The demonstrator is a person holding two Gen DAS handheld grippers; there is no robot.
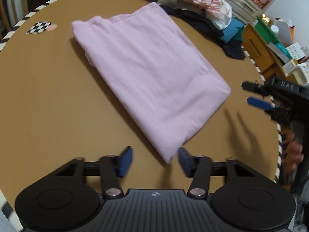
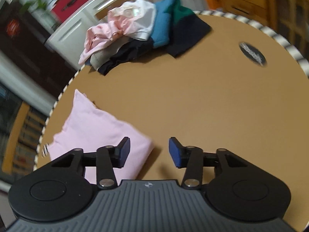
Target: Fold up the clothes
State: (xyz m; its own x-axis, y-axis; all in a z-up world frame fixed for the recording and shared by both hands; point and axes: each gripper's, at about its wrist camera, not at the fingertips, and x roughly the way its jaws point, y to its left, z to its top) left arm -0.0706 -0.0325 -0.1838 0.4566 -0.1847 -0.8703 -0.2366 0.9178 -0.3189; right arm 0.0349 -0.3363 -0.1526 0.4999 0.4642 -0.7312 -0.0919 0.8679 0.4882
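A folded pink cloth (image 1: 150, 73) lies flat on the round brown table (image 1: 48, 106). My left gripper (image 1: 155, 159) is open and empty, just short of the cloth's near corner. My right gripper (image 2: 149, 151) is open and empty above the table, next to the cloth's right corner (image 2: 100, 133). In the left wrist view the right gripper (image 1: 256, 94) shows at the right edge, off the cloth.
A pile of unfolded clothes (image 2: 139, 32), pink, white, blue, green and black, sits at the table's far edge and also shows in the left wrist view (image 1: 202, 9). A checkered marker (image 1: 38, 28) and a dark oval marker (image 2: 252, 54) lie on the table. Shelves and drawers stand around.
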